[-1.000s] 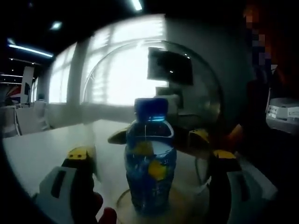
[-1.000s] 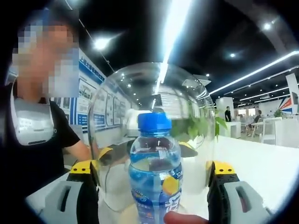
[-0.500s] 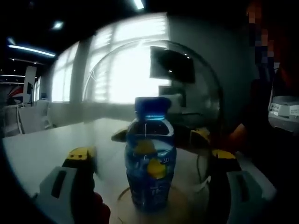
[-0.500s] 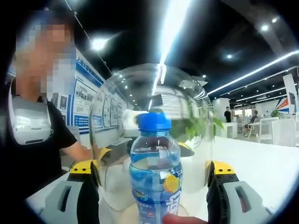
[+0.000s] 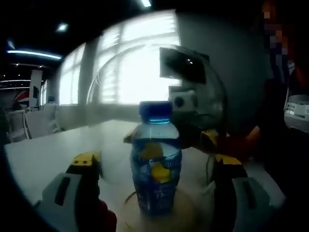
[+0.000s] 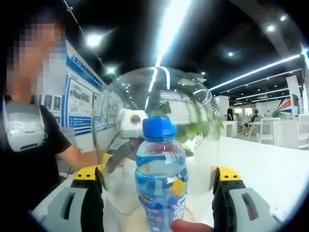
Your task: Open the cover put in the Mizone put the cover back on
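Note:
A Mizone bottle [image 5: 156,164] [image 6: 161,179] with a blue cap stands upright on a round wooden base [image 5: 186,217]. A clear glass dome cover [image 5: 120,87] [image 6: 193,106] arches over it. My left gripper [image 5: 157,164] has one jaw pressed against each side of the dome. My right gripper [image 6: 155,176] clasps the dome the same way from the opposite side. Its yellow tips show through the glass in the left gripper view [image 5: 210,137]. I cannot tell whether the dome's rim rests on the base.
The base sits on a white table [image 5: 43,154] [image 6: 270,169]. A person in a dark shirt [image 6: 29,164] stands close behind the dome. A red fingertip [image 6: 188,225] pokes in at the bottom of the right gripper view. Chairs and tables lie far off.
Both views have shifted a little and the bottle sits slightly lower and smaller in the left gripper view. The jaws keep the same hold on the dome.

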Available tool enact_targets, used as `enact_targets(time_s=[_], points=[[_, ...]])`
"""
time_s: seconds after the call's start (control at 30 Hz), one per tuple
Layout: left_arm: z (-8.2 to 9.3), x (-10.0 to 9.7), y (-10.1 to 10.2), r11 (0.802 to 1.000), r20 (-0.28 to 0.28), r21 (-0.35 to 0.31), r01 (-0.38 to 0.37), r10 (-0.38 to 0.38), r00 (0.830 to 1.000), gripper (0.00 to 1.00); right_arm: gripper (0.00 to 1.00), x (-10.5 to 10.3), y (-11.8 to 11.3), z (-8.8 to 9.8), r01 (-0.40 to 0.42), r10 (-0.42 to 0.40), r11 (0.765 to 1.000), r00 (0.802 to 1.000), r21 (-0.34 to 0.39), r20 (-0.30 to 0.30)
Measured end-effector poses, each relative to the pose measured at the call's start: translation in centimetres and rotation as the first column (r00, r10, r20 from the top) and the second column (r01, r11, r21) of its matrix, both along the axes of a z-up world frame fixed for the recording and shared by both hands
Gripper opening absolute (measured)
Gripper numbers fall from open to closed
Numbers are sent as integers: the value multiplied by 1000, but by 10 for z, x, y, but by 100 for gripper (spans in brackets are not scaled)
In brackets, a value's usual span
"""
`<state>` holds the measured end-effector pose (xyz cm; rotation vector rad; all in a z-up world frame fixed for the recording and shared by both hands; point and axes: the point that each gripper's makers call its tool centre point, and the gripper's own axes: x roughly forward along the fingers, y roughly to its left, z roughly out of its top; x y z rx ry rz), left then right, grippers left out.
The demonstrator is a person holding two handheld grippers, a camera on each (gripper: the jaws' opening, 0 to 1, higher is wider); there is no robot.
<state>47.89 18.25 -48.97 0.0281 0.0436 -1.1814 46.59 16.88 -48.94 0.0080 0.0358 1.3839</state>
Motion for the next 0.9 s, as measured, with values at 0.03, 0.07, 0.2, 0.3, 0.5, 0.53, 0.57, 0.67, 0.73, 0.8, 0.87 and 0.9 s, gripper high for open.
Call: enact_targets(time_s=[0.03,0.07,0.2,0.3,0.5,0.53,0.57,0.67,0.73,0.8,0.87,0.9], points=[[0,0,0,1000,0,2,-3,3,1000,82,86,0,0,0,5,-5,1000,1000,-5,5],[0,-1,1,1000,-1,6,-10,10,1000,82,86,-1,-1,0,15,-15,1000,1000,-11,8],[0,-1,3,999,0,20,-32,32,999,81,85,-1,-3,1,41,-41,999,999,-25,12],[1,-2,3,998,2,26,-53,53,999,81,84,-2,-4,3,67,-66,997,998,-47,17],[1,-2,4,996,-4,34,-79,79,997,81,83,-4,-7,6,113,-112,992,994,-56,21],[1,-3,4,996,-6,35,-85,85,996,80,82,-5,-8,7,124,-123,991,992,-55,20],[1,-3,5,995,-5,39,-91,91,996,80,82,-5,-9,7,129,-128,990,992,-54,21],[1,-4,7,992,-4,48,-116,117,993,79,81,-7,-10,9,150,-149,987,989,-53,19],[1,-4,7,990,-7,58,-131,132,991,78,81,-6,-11,9,161,-160,986,987,-53,14],[1,-5,8,986,-5,68,-150,151,989,77,81,-7,-12,10,174,-174,983,985,-54,11],[1,-6,9,984,-3,76,-164,164,986,77,80,-7,-13,10,189,-189,981,982,-41,3],[2,-6,9,983,-3,80,-167,168,986,77,80,-6,-14,10,196,-196,980,981,-34,-2]])
